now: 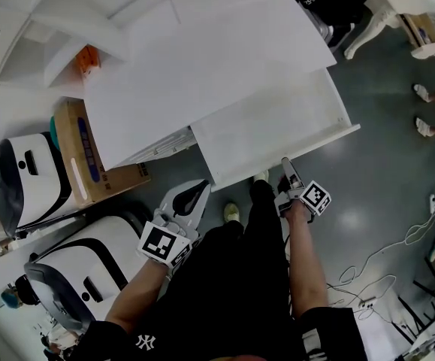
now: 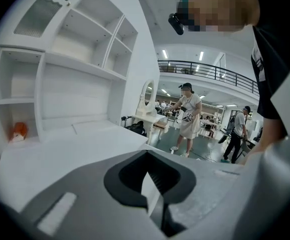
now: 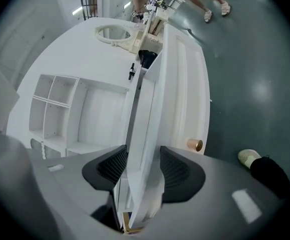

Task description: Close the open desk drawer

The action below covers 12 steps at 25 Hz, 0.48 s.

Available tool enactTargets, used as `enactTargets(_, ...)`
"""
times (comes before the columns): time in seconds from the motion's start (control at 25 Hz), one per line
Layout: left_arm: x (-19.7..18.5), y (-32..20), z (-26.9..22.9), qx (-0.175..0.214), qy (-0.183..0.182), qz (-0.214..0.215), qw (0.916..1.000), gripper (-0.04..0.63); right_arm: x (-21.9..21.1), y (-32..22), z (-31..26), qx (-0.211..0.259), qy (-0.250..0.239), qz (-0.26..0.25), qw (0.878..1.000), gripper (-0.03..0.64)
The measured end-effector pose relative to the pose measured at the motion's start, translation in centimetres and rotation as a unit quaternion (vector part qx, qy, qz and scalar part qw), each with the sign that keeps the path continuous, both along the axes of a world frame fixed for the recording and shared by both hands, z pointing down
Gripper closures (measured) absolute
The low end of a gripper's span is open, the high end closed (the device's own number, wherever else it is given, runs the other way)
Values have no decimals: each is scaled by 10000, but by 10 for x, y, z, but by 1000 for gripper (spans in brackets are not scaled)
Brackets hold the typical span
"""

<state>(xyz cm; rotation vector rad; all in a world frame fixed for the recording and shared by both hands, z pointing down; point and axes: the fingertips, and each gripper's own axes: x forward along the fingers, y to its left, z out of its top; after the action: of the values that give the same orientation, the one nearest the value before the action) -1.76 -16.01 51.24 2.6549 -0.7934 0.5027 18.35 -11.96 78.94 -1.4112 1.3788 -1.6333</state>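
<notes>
A white wooden desk (image 1: 202,59) with an open-shelved hutch at its back fills the upper part of the head view. Its shallow white drawer (image 1: 277,130) stands pulled well out from under the desktop on the person's side, and its inside is bare.

The right gripper (image 3: 145,166) sits at the near edge of the desk drawer. Its jaws are apart and straddle the drawer's white front panel (image 3: 150,109) from above: one ribbed dark pad is inside the drawer and the other against the moulded outer face. Both pads lie close to the panel, but whether they press on it cannot be made out. A small round brass knob (image 3: 195,144) sticks out of that outer face, just beyond the outer jaw.

The left gripper (image 1: 197,192) hangs below the desk's near edge, beside the drawer's left end and apart from it. Its jaws are together with nothing between them.

A brown cardboard box (image 1: 82,153) lies at the desk's left side. A small orange object (image 2: 18,130) sits in a lower hutch shelf. A pale shoe (image 1: 232,212) rests on the grey floor under the drawer front. Beyond the desk's far end stand a white dressing table with an oval mirror (image 2: 147,101) and other people.
</notes>
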Motion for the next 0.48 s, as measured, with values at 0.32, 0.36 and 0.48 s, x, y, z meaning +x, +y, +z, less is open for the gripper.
enactTargets(0.32, 5, -20, 1, 0, -54, -199, 9998, 595, -2, -38, 1, 104, -107, -405, 9991, 388)
enactTargets(0.36, 6, -23, 1, -3, -54, -223, 9997, 595, -3, -44, 1, 122, -114, -456, 9988, 388)
enactTargets(0.48, 13, -31, 3, -43, -8, -304, 9995, 595, -5, -62, 1, 156, -142, -590, 9980, 388)
